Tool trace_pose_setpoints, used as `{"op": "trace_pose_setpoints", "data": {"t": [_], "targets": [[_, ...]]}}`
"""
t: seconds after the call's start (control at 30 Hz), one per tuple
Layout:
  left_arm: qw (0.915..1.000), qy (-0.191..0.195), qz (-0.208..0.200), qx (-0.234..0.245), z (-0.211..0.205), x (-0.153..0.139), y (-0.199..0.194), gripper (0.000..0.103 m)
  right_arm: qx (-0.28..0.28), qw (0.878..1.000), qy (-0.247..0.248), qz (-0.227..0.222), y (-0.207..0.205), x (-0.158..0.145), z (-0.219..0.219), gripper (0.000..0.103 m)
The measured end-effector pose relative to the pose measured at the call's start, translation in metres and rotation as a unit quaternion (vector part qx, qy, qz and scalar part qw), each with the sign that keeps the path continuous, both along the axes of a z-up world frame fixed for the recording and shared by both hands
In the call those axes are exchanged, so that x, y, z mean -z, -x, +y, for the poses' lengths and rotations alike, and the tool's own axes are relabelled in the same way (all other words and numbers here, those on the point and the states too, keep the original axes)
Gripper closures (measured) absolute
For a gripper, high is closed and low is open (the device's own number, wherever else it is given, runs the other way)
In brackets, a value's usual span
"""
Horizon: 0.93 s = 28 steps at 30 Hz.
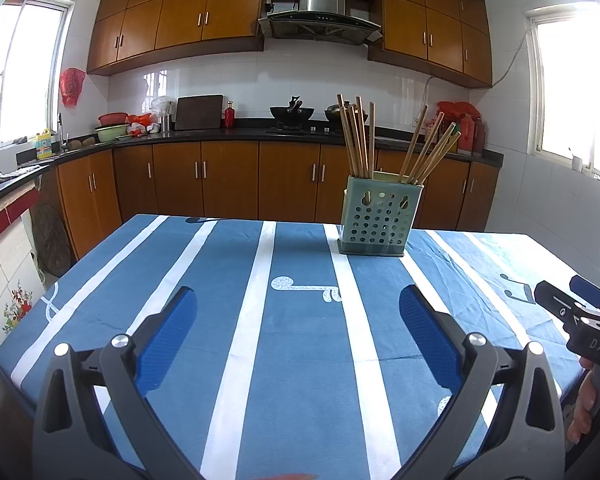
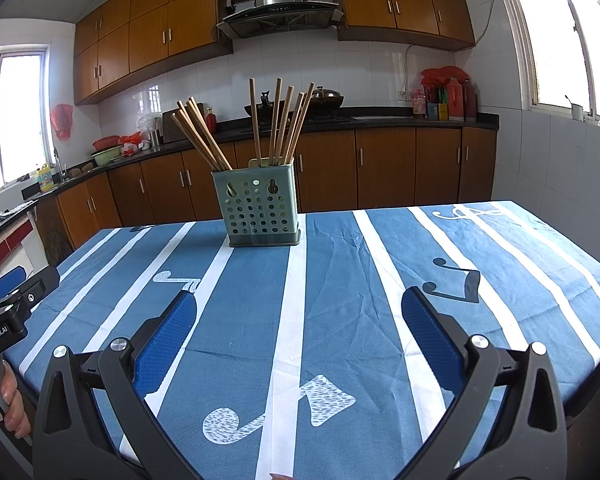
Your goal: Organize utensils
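Both grippers, left [image 1: 298, 334] and right [image 2: 300, 334], hover with jaws wide, empty; chopsticks [image 2: 252, 128] lean loosely in a holder [image 2: 256, 210] on the desk [image 2: 340, 280]; a careless nudge could tip it.

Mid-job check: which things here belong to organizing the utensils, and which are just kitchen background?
Job:
chopsticks
green holder
left gripper, open
right gripper, open

Background:
tablecloth
wok
cutting board
red bottles
basins
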<state>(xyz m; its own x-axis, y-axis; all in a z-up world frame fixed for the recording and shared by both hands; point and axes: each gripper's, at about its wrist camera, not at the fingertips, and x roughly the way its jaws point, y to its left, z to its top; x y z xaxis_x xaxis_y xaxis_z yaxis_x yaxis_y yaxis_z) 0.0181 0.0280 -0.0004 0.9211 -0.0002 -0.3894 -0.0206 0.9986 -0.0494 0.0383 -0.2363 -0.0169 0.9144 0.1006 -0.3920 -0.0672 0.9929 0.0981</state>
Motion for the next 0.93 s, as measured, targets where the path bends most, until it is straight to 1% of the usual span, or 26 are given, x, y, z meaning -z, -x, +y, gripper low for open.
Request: {"op": "trace_pose_setpoints", "data": {"t": [0.93], "targets": [[1.0, 0.002, 0.002, 0.0, -0.0004, 0.0016, 0.0005, 0.004, 0.0, 1.0, -0.003, 0.002, 0.001, 0.0008, 0.0014, 0.002]]}}
